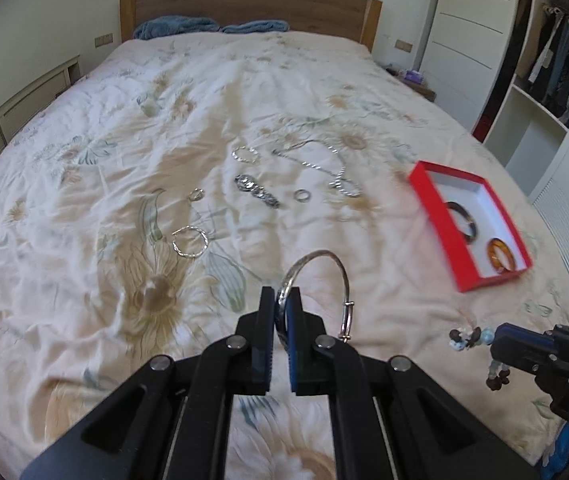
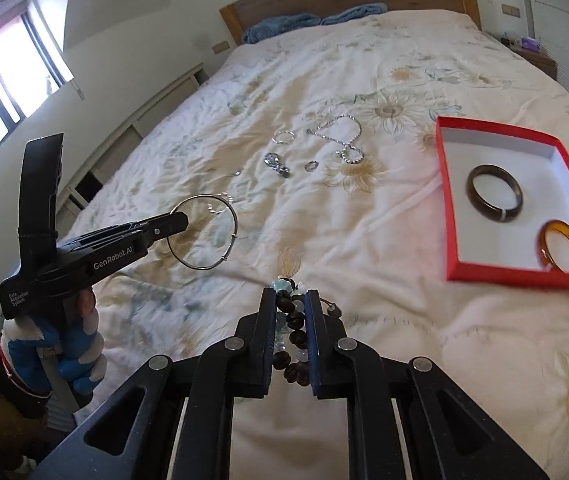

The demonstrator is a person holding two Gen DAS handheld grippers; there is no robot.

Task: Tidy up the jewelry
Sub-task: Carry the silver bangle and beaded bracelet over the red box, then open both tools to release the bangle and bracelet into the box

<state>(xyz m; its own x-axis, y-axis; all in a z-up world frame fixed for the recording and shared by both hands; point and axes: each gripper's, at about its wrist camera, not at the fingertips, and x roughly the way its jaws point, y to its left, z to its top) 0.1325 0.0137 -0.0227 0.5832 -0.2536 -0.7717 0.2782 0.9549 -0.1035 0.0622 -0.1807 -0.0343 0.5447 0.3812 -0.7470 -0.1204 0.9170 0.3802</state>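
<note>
Beads fill the nearest part of the right wrist view: the right hand-held gripper [image 2: 290, 306] pinches a beaded bracelet [image 2: 294, 330] of dark brown and pale blue beads between its two fingers, raised above the floral bed cover [image 2: 364, 240]. From the left wrist view that same gripper sits at 4 o'clock, beads dangling at its tip. The left hand-held gripper [image 1: 280, 304] is pressed together on a thin silver bangle [image 1: 318, 276], gripping its band edge-on so the hoop stands upright beyond the fingertips; in the right wrist view it reaches in from 9 o'clock with the bangle [image 2: 204, 232] held over the cover.

Just beyond, at 10 o'clock from the left gripper tips, a twisted silver hoop [image 1: 189, 242] lies flat, with a small ring [image 1: 196, 194] farther on. At 2 o'clock rests an open red box [image 1: 469, 226] with a white inside, holding a dark bangle [image 1: 461, 220] and, nearer, an amber bangle [image 1: 502, 255], the two apart from each other.

Farther toward 12 o'clock lie a silver watch [image 1: 255, 190], a second small ring [image 1: 302, 196] beside it, another twisted hoop [image 1: 245, 155] and a silver chain necklace [image 1: 316, 162], all loose on the cover. At the far end, blue pillows [image 1: 208, 26] rest against a wooden headboard [image 1: 250, 4]
</note>
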